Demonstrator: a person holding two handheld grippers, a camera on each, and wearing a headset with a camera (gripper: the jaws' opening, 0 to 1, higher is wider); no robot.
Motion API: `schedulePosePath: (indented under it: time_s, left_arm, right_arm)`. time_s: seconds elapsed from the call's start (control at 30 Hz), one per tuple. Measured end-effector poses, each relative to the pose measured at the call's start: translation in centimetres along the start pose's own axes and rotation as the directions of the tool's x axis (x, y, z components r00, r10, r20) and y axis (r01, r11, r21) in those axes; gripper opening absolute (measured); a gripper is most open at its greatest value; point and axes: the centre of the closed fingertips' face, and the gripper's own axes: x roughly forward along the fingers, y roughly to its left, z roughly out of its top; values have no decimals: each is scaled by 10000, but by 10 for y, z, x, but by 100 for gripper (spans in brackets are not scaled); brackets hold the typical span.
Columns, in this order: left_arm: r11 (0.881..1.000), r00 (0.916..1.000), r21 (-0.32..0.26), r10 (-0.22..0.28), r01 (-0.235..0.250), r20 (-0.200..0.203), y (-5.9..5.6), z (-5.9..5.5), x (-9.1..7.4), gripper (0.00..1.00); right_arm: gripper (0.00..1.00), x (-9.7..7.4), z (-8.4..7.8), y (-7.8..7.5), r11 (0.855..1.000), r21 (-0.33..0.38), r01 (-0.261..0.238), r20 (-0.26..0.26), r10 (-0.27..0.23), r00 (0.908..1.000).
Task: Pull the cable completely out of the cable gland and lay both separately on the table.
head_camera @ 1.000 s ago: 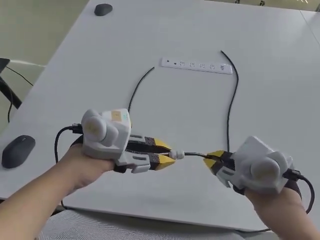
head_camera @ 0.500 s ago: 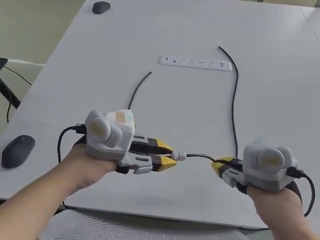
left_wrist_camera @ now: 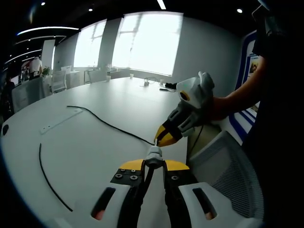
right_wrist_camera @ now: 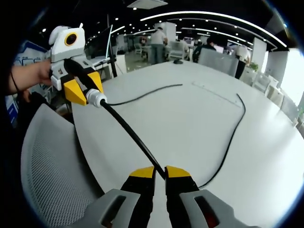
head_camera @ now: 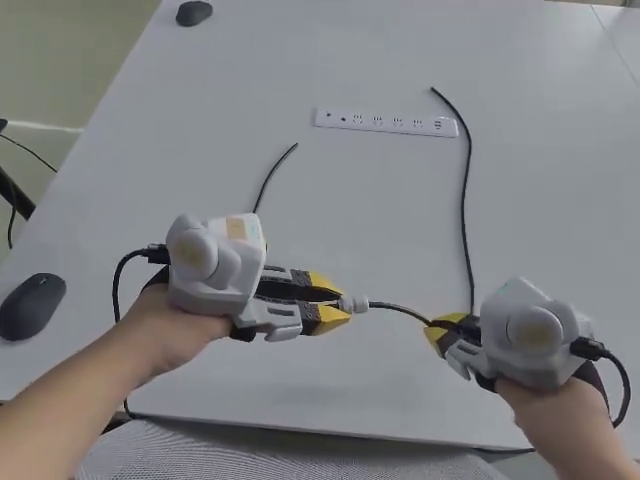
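My left gripper is shut on the white cable gland, held above the near edge of the white table; the gland sits between its yellow-tipped jaws. A black cable runs from the gland to my right gripper, which is shut on it. From there the cable trails away across the table towards the power strip. In the right gripper view the gland sits at the left gripper's tips with the cable stretching out of it.
A white power strip lies at the far middle of the table. A second loose black cable lies left of centre. One dark mouse rests at the left edge and another at the far left corner. A mesh chair stands below the table edge.
The two grippers have drawn further apart, the right one moving right and nearer me. More black cable now shows between the gland and the right gripper.
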Motion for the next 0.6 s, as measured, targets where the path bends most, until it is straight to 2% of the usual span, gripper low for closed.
schedulePosePath:
  time_s: [0.07, 0.13, 0.17, 0.23, 0.4, 0.43, 0.47, 0.53, 0.6]
  left_arm:
    - [10000, 10000, 13, -7, 7, 1, -1, 0, 0, 15]
    - [10000, 10000, -27, -6, 6, -33, 0, -1, 0, 15]
    - [10000, 10000, -2, -16, 16, -40, -1, -1, 0, 15]
    - [10000, 10000, -14, -36, 35, -53, -2, -1, 0, 15]
    - [10000, 9998, 7, -90, 90, -198, -4, -3, 1, 15]
    - [9999, 9997, 18, -100, 100, -212, -5, -3, 1, 15]
    - [9999, 9996, 54, -112, 113, -247, -6, -4, 1, 15]
    - [9999, 9995, 97, -125, 128, -289, -7, -4, 1, 15]
    - [9999, 9994, 111, -129, 132, -311, -7, -5, 1, 15]
  right_arm:
    - [9, -5, 9, 5, 9999, -110, -82, 214, 85, 9997]
    - [14, -8, 16, 9, 9986, -511, -110, 348, 128, 9993]
    - [14, -10, 22, 12, 9946, -1027, -115, 417, 159, 9990]
    - [14, -12, 32, 22, 9865, -1627, -196, 526, 285, 9982]
    - [12, -13, 51, 47, 9672, -2487, -509, 772, 721, 9944]
    - [12, -12, 53, 50, 9605, -2732, -526, 767, 762, 9941]
    - [11, -11, 55, 54, 9480, -3142, -510, 711, 771, 9945]
    - [11, -10, 57, 58, 9395, -3396, -460, 694, 738, 9949]
    - [10, -9, 59, 60, 9381, -3426, -510, 731, 807, 9941]
